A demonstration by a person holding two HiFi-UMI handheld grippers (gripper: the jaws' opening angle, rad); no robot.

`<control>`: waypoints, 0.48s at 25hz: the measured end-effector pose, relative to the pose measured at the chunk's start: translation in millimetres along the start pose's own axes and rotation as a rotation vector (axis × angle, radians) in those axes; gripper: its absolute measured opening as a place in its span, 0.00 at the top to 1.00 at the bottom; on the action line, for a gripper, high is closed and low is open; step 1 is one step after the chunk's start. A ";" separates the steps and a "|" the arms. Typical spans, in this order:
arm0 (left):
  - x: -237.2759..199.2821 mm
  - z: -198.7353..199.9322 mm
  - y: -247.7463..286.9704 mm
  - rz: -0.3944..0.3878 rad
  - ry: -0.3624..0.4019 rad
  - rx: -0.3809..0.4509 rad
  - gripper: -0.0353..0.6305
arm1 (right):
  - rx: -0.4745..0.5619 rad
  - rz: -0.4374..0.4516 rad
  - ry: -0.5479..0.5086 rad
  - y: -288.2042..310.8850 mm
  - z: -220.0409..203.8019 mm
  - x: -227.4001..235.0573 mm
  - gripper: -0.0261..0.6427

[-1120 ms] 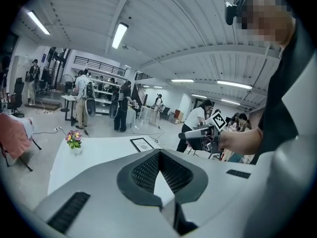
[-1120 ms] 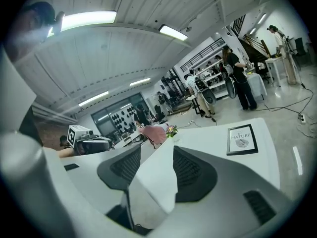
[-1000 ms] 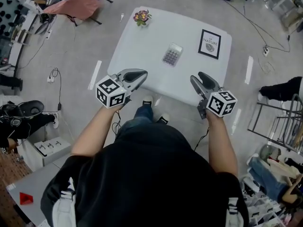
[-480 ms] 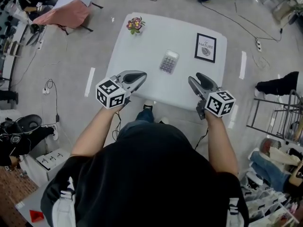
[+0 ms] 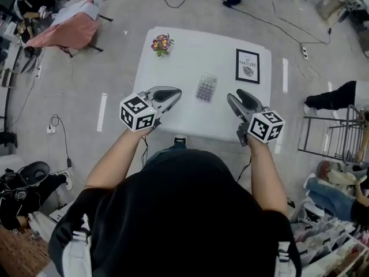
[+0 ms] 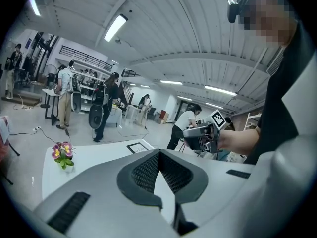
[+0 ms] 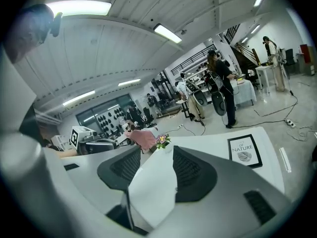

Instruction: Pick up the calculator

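Step in hand: approach, no grasp yet.

- Calculator (image 5: 206,88) lies flat near the middle of the worktop (image 5: 179,62), a little toward the near edge. Nothing touches it.
- Left tool (image 5: 174,91) hangs over the near-left part of the worktop. In the left gripper view its tips are pressed together on nothing.
- Right tool (image 5: 235,96) hangs over the near-right part. In the right gripper view its jaws are spread, with only bare worktop between them.
- The calculator sits between the two tools and beyond both tips, apart from each.
- Framed print (image 5: 247,66) is toward the far-right corner, flower pot (image 5: 161,42) at the far-left corner. Both are clear of the path.

Next move, as I judge it: the right tool is already spread, so it is the likelier one to go forward and down. It would straddle the calculator's thin edges, then close.
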State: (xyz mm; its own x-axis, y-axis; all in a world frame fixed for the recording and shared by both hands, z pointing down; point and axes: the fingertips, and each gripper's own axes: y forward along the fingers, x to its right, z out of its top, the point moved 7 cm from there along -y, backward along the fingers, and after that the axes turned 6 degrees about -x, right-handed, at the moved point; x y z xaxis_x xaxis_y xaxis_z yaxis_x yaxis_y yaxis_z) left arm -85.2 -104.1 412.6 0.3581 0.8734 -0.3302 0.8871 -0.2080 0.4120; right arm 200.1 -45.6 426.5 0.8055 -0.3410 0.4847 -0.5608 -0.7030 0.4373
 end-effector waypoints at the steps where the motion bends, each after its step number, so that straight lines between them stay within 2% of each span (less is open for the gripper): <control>1: -4.8 0.0 -0.5 -0.015 0.003 -0.004 0.92 | 0.006 -0.009 0.000 3.8 2.4 -2.7 0.64; 7: -22.4 -1.8 -6.9 -0.087 0.028 -0.021 0.92 | 0.032 -0.049 -0.005 20.8 10.9 -21.3 0.64; 12: -33.1 -3.4 -15.4 -0.117 0.030 -0.024 0.92 | 0.047 -0.070 -0.012 26.1 15.2 -34.3 0.64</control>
State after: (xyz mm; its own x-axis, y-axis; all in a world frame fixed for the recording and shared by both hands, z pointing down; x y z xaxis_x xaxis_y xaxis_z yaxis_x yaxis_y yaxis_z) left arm -111.6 -128.3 420.1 0.2435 0.9039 -0.3517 0.9151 -0.0939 0.3921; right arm 160.7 -61.8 409.8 0.8450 -0.2972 0.4446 -0.4933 -0.7541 0.4335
